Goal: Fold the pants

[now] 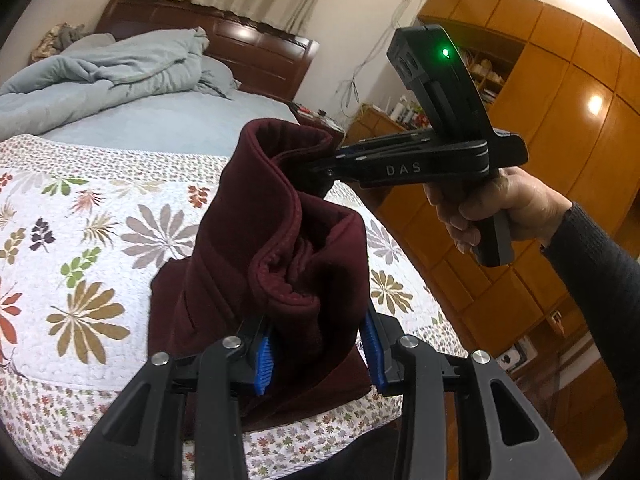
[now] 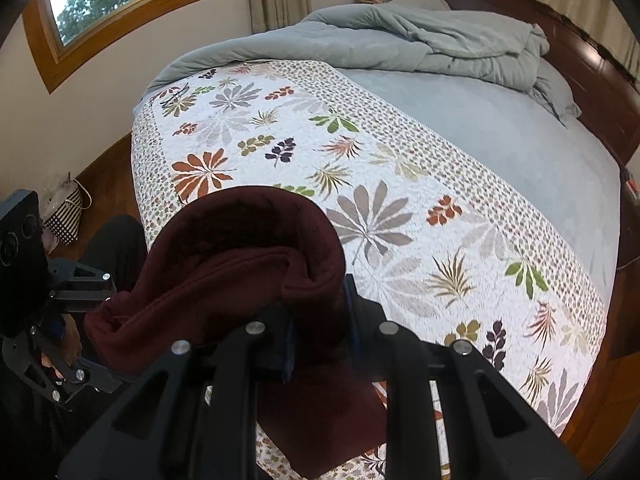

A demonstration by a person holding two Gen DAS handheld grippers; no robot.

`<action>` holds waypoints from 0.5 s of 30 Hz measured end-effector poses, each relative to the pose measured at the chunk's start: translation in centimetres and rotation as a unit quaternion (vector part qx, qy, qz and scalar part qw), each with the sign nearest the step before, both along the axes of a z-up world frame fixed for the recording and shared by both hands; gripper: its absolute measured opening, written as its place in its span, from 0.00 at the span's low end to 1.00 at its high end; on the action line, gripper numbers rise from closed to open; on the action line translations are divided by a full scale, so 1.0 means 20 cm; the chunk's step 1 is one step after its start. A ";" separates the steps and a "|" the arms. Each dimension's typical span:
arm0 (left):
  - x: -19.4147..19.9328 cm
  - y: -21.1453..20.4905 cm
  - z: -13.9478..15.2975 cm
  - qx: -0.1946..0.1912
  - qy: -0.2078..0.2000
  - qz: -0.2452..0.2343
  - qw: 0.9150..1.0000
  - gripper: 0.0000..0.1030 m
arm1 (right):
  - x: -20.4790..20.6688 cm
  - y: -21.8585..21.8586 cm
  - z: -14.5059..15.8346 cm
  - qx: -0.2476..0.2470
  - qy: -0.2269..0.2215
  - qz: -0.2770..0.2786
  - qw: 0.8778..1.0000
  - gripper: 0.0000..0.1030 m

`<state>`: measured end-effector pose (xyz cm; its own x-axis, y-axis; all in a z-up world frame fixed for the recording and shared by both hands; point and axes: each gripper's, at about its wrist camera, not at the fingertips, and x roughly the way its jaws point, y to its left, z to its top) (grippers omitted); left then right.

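Dark maroon pants [image 1: 280,248] hang bunched between both grippers, lifted above the floral quilt [image 1: 80,240]; their lower part still rests on the quilt near the bed's front edge. My left gripper [image 1: 320,354] is shut on one end of the raised edge, blue pads [image 1: 264,364] pressing the cloth. My right gripper [image 2: 320,332] is shut on the other end of that edge; it also shows in the left wrist view [image 1: 320,168], held by a hand. The pants [image 2: 240,256] fill the near middle of the right wrist view.
A crumpled grey-blue duvet [image 2: 420,36] lies at the head of the bed by the wooden headboard [image 1: 240,48]. Wooden wardrobes [image 1: 560,120] stand on the right. A checked bag [image 2: 66,216] sits on the floor by the bed's far corner.
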<state>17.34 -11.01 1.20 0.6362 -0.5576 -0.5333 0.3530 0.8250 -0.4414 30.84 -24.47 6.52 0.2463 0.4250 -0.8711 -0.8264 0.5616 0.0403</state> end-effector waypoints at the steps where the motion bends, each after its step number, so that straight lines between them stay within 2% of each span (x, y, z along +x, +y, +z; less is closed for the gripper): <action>1: 0.00 -0.03 -0.01 0.002 0.002 -0.004 1.000 0.36 | 0.00 -0.02 -0.01 0.001 0.001 -0.002 1.000 0.19; 15: 0.09 -0.31 -0.22 0.026 0.040 -0.053 0.997 0.36 | 0.04 -0.30 -0.24 0.014 0.033 -0.033 0.999 0.19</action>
